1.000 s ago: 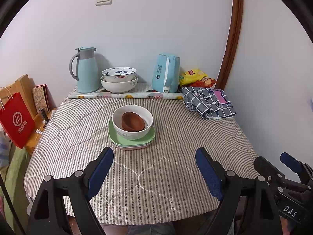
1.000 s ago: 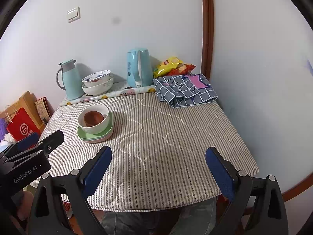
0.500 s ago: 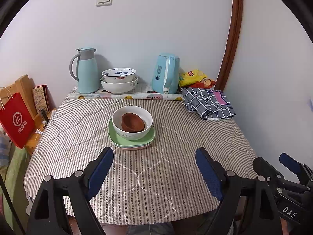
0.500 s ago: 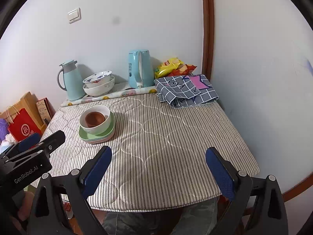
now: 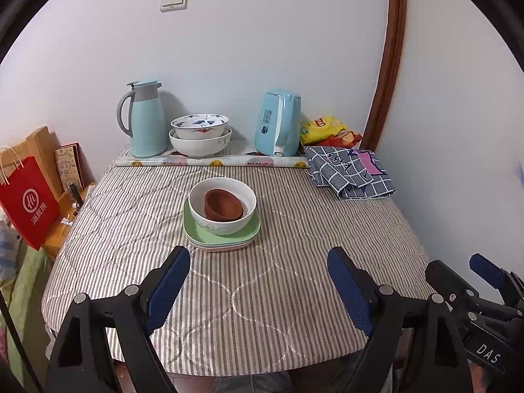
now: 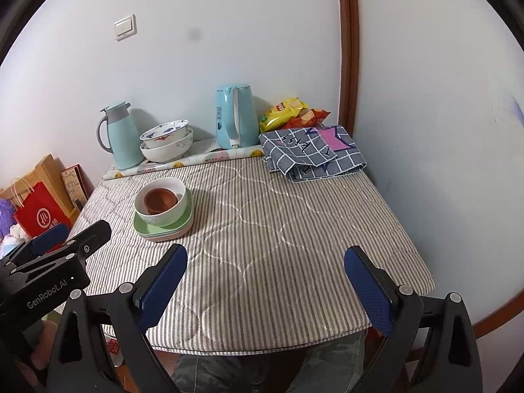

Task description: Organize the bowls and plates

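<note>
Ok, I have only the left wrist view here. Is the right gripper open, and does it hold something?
Observer: The right gripper is open, with nothing between its fingers.
Operator: What lies ahead of it?
Observer: Bare striped cloth. The stack of plates with the white bowl sits off to its left.
Operator: Is there anything near the red bag that I miss?
Observer: Yes, a purple soft thing just left of it, at the edge of the frame.
</note>
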Demonstrator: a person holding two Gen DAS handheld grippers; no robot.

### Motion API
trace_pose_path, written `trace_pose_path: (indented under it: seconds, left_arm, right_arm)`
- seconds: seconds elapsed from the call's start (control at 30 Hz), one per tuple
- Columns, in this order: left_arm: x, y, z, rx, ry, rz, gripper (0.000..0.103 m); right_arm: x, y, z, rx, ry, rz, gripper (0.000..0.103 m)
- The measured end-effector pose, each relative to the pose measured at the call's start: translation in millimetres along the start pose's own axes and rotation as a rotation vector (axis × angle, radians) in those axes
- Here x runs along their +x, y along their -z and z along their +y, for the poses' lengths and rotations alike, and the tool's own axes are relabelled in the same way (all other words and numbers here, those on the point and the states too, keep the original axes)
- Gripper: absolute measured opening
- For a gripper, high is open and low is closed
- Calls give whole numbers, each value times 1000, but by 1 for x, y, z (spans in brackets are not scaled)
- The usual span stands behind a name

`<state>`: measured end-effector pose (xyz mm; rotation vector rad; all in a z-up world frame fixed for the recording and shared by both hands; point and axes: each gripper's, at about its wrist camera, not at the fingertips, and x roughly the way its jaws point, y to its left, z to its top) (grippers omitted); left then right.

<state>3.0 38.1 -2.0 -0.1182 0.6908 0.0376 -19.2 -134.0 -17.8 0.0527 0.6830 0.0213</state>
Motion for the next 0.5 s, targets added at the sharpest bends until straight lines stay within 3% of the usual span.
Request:
trace_pose_path:
  seconds: [0.5]
  left_arm:
    - [4,0,-1,6,-5,3,85]
  right_arm:
    - [0,-1,-1,2,-7,-8,96]
